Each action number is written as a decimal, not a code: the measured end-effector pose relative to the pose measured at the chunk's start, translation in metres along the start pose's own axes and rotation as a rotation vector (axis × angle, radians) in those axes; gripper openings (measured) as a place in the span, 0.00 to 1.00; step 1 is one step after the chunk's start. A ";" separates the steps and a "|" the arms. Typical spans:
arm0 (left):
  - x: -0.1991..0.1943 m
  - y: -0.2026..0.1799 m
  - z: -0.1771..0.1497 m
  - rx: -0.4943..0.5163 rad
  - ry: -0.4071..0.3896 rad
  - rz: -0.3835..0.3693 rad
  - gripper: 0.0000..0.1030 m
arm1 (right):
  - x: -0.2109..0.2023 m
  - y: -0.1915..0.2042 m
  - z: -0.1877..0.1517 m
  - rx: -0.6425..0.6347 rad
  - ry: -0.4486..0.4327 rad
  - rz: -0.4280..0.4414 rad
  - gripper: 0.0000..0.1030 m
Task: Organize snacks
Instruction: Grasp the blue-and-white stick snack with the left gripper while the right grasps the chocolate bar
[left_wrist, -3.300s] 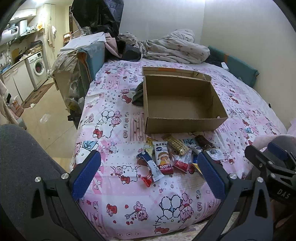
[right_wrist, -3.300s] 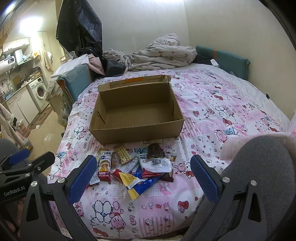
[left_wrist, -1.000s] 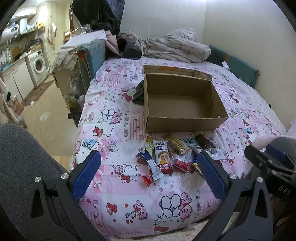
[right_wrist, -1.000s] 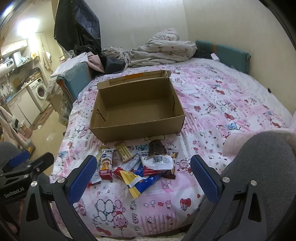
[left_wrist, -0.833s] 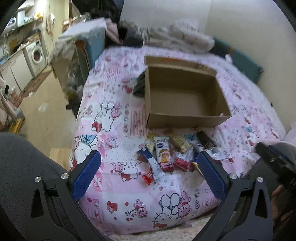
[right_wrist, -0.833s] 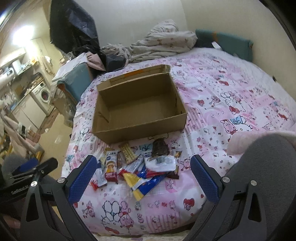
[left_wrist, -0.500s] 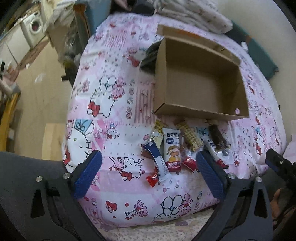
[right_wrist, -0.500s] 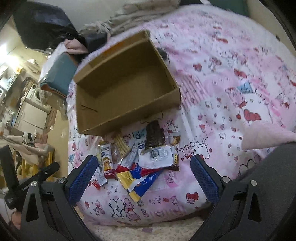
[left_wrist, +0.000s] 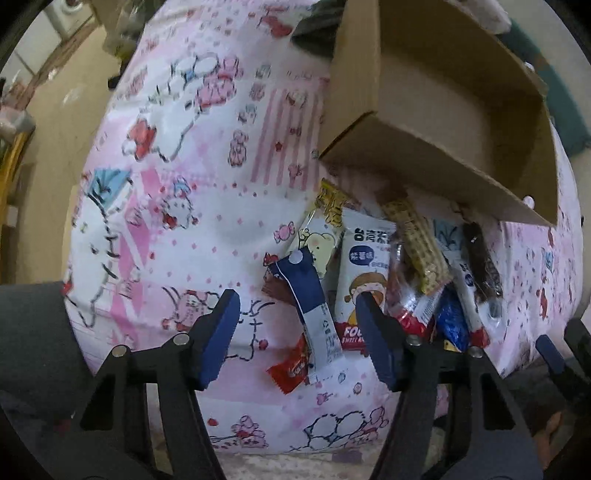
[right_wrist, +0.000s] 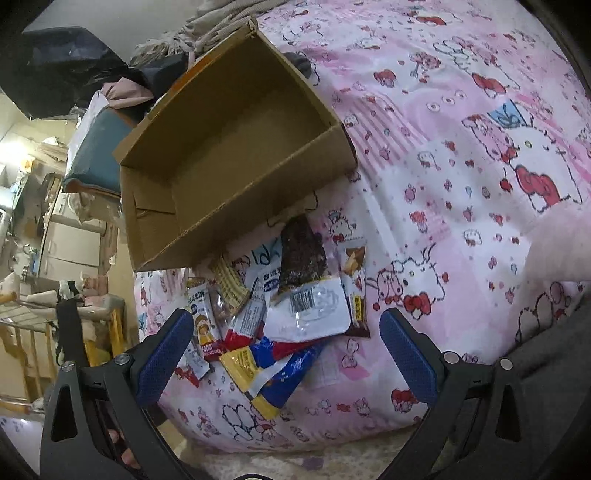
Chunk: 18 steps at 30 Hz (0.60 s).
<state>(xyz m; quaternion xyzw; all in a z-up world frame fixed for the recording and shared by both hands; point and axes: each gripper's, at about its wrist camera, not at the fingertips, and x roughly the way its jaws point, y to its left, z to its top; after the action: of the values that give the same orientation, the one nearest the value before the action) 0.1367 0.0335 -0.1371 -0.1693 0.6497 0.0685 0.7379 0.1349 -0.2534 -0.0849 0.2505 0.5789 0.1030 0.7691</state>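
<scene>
I have dropped both tools low over the snack pile (left_wrist: 388, 280); my left gripper (left_wrist: 295, 334) has narrowed but stays open, straddling the navy-and-white stick packet (left_wrist: 312, 310). My right gripper (right_wrist: 288, 350) gapes wide. Only its view shows the glossy white pouch (right_wrist: 308, 314). The cardboard box (right_wrist: 236, 155) sits just behind.

- cardboard box (right_wrist: 236, 147) is open on top, so there's easy room going in from above
- snack pile (right_wrist: 280, 314) crowds its near wall
- bare bedsheet (left_wrist: 184, 184) left of the pile
</scene>
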 end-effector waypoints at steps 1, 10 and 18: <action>0.004 0.000 0.000 -0.007 0.013 -0.006 0.55 | 0.001 0.000 0.000 0.001 0.000 -0.002 1.00; 0.000 -0.013 -0.011 0.060 0.032 -0.045 0.08 | 0.007 -0.004 0.003 0.033 0.002 0.002 1.00; -0.030 -0.002 -0.013 0.070 -0.029 -0.105 0.07 | 0.014 -0.008 0.027 0.064 0.076 -0.001 0.94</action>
<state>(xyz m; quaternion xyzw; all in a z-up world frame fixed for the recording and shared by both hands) 0.1212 0.0310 -0.1085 -0.1764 0.6310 0.0096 0.7554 0.1639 -0.2608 -0.0954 0.2708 0.6110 0.0934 0.7380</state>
